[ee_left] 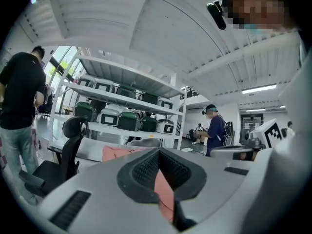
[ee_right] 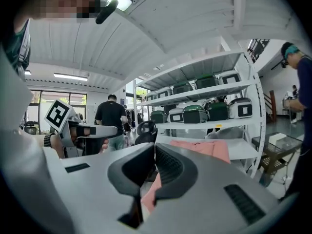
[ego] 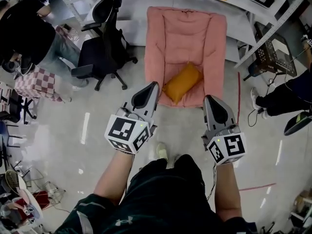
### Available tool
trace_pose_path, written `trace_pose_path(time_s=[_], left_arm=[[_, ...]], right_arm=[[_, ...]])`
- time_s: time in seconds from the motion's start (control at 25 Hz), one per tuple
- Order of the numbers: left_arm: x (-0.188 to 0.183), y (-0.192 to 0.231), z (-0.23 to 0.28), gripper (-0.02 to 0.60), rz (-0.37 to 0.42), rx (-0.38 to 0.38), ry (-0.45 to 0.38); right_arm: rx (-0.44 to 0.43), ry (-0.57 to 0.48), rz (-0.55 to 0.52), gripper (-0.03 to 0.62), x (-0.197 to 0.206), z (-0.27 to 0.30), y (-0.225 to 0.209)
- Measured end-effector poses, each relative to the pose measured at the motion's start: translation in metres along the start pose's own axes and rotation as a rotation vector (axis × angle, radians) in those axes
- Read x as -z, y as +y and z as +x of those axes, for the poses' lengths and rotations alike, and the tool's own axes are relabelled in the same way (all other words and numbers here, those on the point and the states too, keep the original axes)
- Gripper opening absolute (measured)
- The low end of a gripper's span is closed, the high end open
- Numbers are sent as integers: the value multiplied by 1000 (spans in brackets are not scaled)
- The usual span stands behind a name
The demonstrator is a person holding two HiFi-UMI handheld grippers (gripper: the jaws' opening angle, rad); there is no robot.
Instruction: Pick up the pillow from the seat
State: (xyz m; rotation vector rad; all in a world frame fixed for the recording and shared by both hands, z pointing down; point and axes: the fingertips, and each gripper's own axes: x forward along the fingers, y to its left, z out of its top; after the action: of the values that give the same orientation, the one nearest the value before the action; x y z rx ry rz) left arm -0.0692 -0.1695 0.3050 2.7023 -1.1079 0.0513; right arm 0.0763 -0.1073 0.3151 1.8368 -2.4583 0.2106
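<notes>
An orange pillow (ego: pixel 182 82) lies slantwise on the front of the seat of a pink padded chair (ego: pixel 185 33). In the head view my left gripper (ego: pixel 153 86) hovers over the floor just left of the seat's front edge, its jaws shut and empty. My right gripper (ego: pixel 210 99) hangs at the seat's front right corner, also shut with nothing in it. Neither touches the pillow. In the left gripper view the shut left gripper (ee_left: pixel 159 151) hides most of the pink chair (ee_left: pixel 122 153). The right gripper (ee_right: pixel 155 146) points at the pink chair (ee_right: pixel 204 147). Neither gripper view shows the pillow.
A black office chair (ego: pixel 105 48) stands left of the pink chair, with a person (ego: pixel 24 30) beyond it. Another person (ego: pixel 287 96) is at the right. A white bench (ego: pixel 234 18) runs behind the chair. Racks of green-lidded boxes (ee_left: pixel 117 116) fill the background.
</notes>
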Motion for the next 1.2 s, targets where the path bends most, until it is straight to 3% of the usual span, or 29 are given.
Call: trace_pose_path(time_s=[0.24, 0.76, 0.96, 1.2], left_arm=[[42, 27, 34, 0, 7, 18, 16], [173, 80, 107, 0, -19, -33, 120], [237, 94, 131, 0, -36, -40, 189], [313, 104, 149, 0, -60, -35, 263]], right_arm=[[-11, 86, 47, 5, 65, 41, -16], [-87, 328, 90, 5, 247, 128, -52], [-104, 418, 120, 10, 327, 152, -60], [-96, 542, 172, 62, 418, 162, -68]])
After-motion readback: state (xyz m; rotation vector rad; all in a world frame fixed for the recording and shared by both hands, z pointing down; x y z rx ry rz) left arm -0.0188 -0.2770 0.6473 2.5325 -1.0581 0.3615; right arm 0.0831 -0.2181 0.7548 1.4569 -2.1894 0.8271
